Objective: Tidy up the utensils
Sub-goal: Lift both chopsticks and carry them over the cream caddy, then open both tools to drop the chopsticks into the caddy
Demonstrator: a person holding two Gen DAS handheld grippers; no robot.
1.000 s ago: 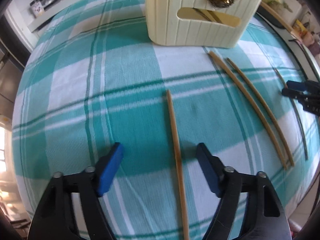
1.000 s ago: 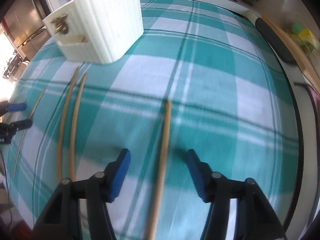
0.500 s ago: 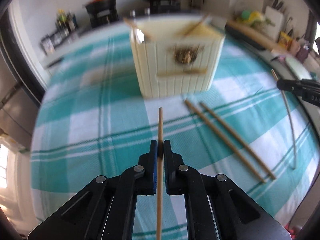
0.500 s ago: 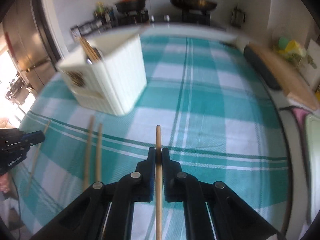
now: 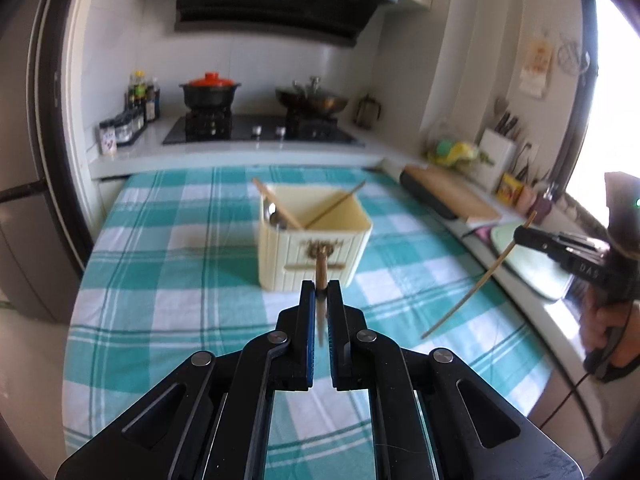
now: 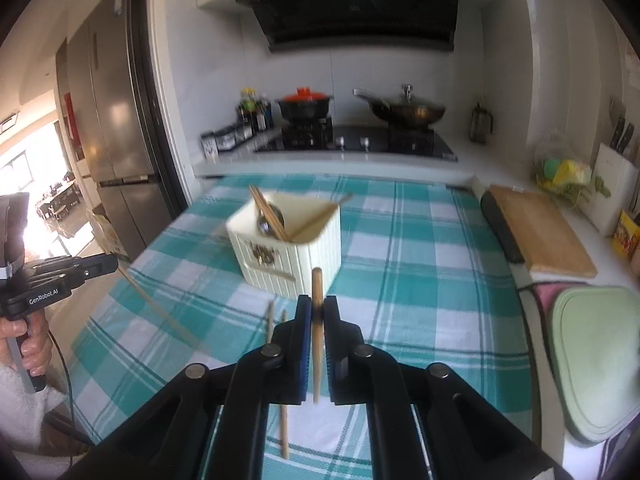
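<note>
Chopsticks fill both grippers above a worktop (image 5: 168,280) spread with a teal-and-white check cloth. The left gripper (image 5: 320,292) has its blue fingers (image 5: 308,312) closed on one wooden chopstick (image 5: 321,268), whose blunt end pokes out past the fingertips toward the cream utensil holder (image 5: 312,256) at the centre of the cloth. At the right of the left wrist view, the right gripper (image 5: 524,236) pinches a second chopstick (image 5: 476,284) near its upper end, the long free part slanting down toward the cloth without touching it. In the right wrist view that gripper's fingers (image 6: 304,328) are likewise shut on the stick. Two more chopsticks (image 6: 276,320) lie side by side on the cloth near the right gripper. Several sticks and a metal spoon (image 6: 272,216) already lean inside the holder.

Each stick looks light, stiff and smooth, so it is likely to pivot or slide in a narrow pinch. A hold closer to the thick end, with only a short length overhanging, should give steadier aim when dropping it tip-first into the holder's open top.
</note>
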